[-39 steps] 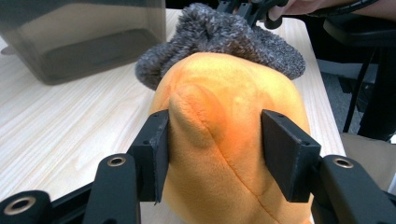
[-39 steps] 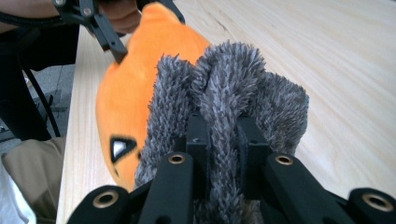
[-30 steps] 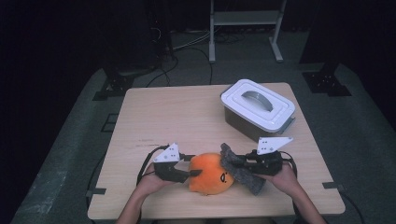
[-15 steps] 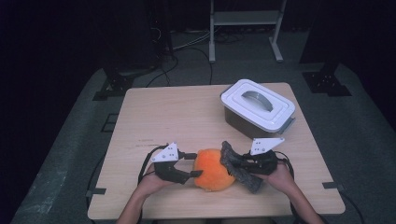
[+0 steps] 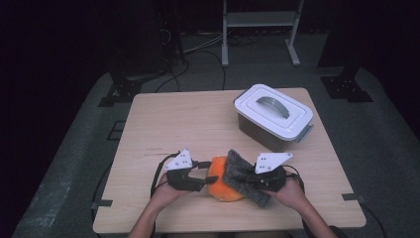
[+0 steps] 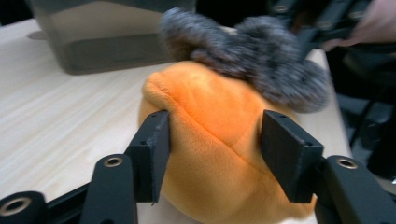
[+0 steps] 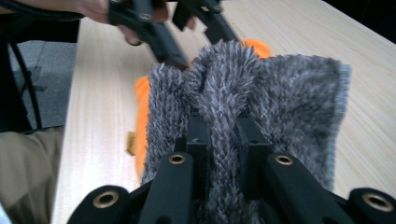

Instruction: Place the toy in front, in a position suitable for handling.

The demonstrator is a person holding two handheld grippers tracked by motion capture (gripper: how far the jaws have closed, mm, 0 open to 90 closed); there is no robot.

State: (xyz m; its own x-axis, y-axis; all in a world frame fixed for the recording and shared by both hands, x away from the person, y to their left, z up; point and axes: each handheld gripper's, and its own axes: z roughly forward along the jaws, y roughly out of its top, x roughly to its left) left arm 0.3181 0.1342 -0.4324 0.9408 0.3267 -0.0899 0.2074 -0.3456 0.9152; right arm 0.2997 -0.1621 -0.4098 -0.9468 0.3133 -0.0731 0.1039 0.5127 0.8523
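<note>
The orange plush lies on the table near its front edge, between the two grippers. The left gripper comes to it from the left side, and in the left gripper view its two black jaws stand on both sides of the plush body; the left jaw touches the fabric and the right jaw is just beside it, and the plush bulges between them. These jaws have just been closing a little, with the plush between them, and they look to press on it lightly. The right gripper holds a grey cloth with a shaggy surface; in the right gripper view its jaws are clenched on a fold of this cloth, which spreads wide above them. The cloth lies against the right and upper side of the plush, touching it, and in the left gripper view the cloth covers the far top part of the plush. A grey box with a white lid stands at the far right part of the table, well apart from the plush. The person's hands come from the bottom edge.
</note>
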